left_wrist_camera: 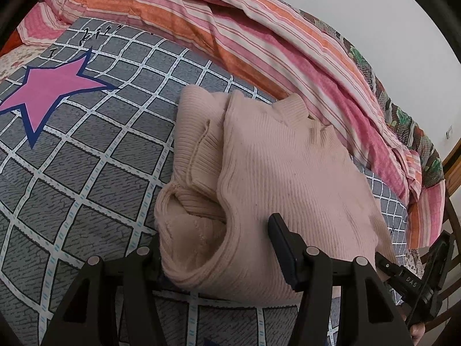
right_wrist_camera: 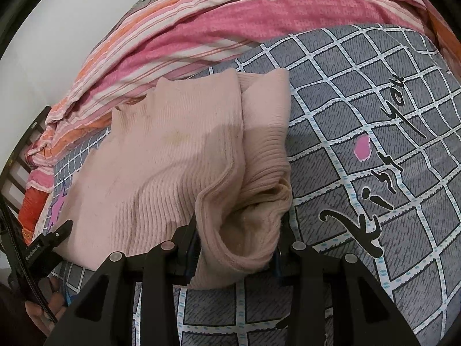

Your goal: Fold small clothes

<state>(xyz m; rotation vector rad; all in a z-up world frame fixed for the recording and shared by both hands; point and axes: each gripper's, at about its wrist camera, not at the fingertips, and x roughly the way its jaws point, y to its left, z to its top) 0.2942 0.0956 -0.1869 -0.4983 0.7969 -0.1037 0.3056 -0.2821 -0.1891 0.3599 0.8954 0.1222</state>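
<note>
A pale pink ribbed sweater [left_wrist_camera: 288, 173] lies flat on the grey checked bedsheet [left_wrist_camera: 86, 173], neck toward the quilt, with a sleeve folded in along its side. My left gripper [left_wrist_camera: 219, 245] is shut on the bunched hem at the near left corner. Its left finger is hidden behind the fabric, and its right finger [left_wrist_camera: 281, 245] presses on the knit. In the right wrist view the sweater [right_wrist_camera: 161, 158] fills the middle. My right gripper [right_wrist_camera: 239, 230] is shut on the rolled hem and folded side at the near right corner.
A pink and orange striped quilt [left_wrist_camera: 259, 43] is heaped along the far side of the bed, against a white wall. The sheet carries a pink star [left_wrist_camera: 49, 86] and black lettering [right_wrist_camera: 374, 187]. A wooden chair [left_wrist_camera: 452, 216] stands at the right. A person's hand [right_wrist_camera: 43, 317] shows low left.
</note>
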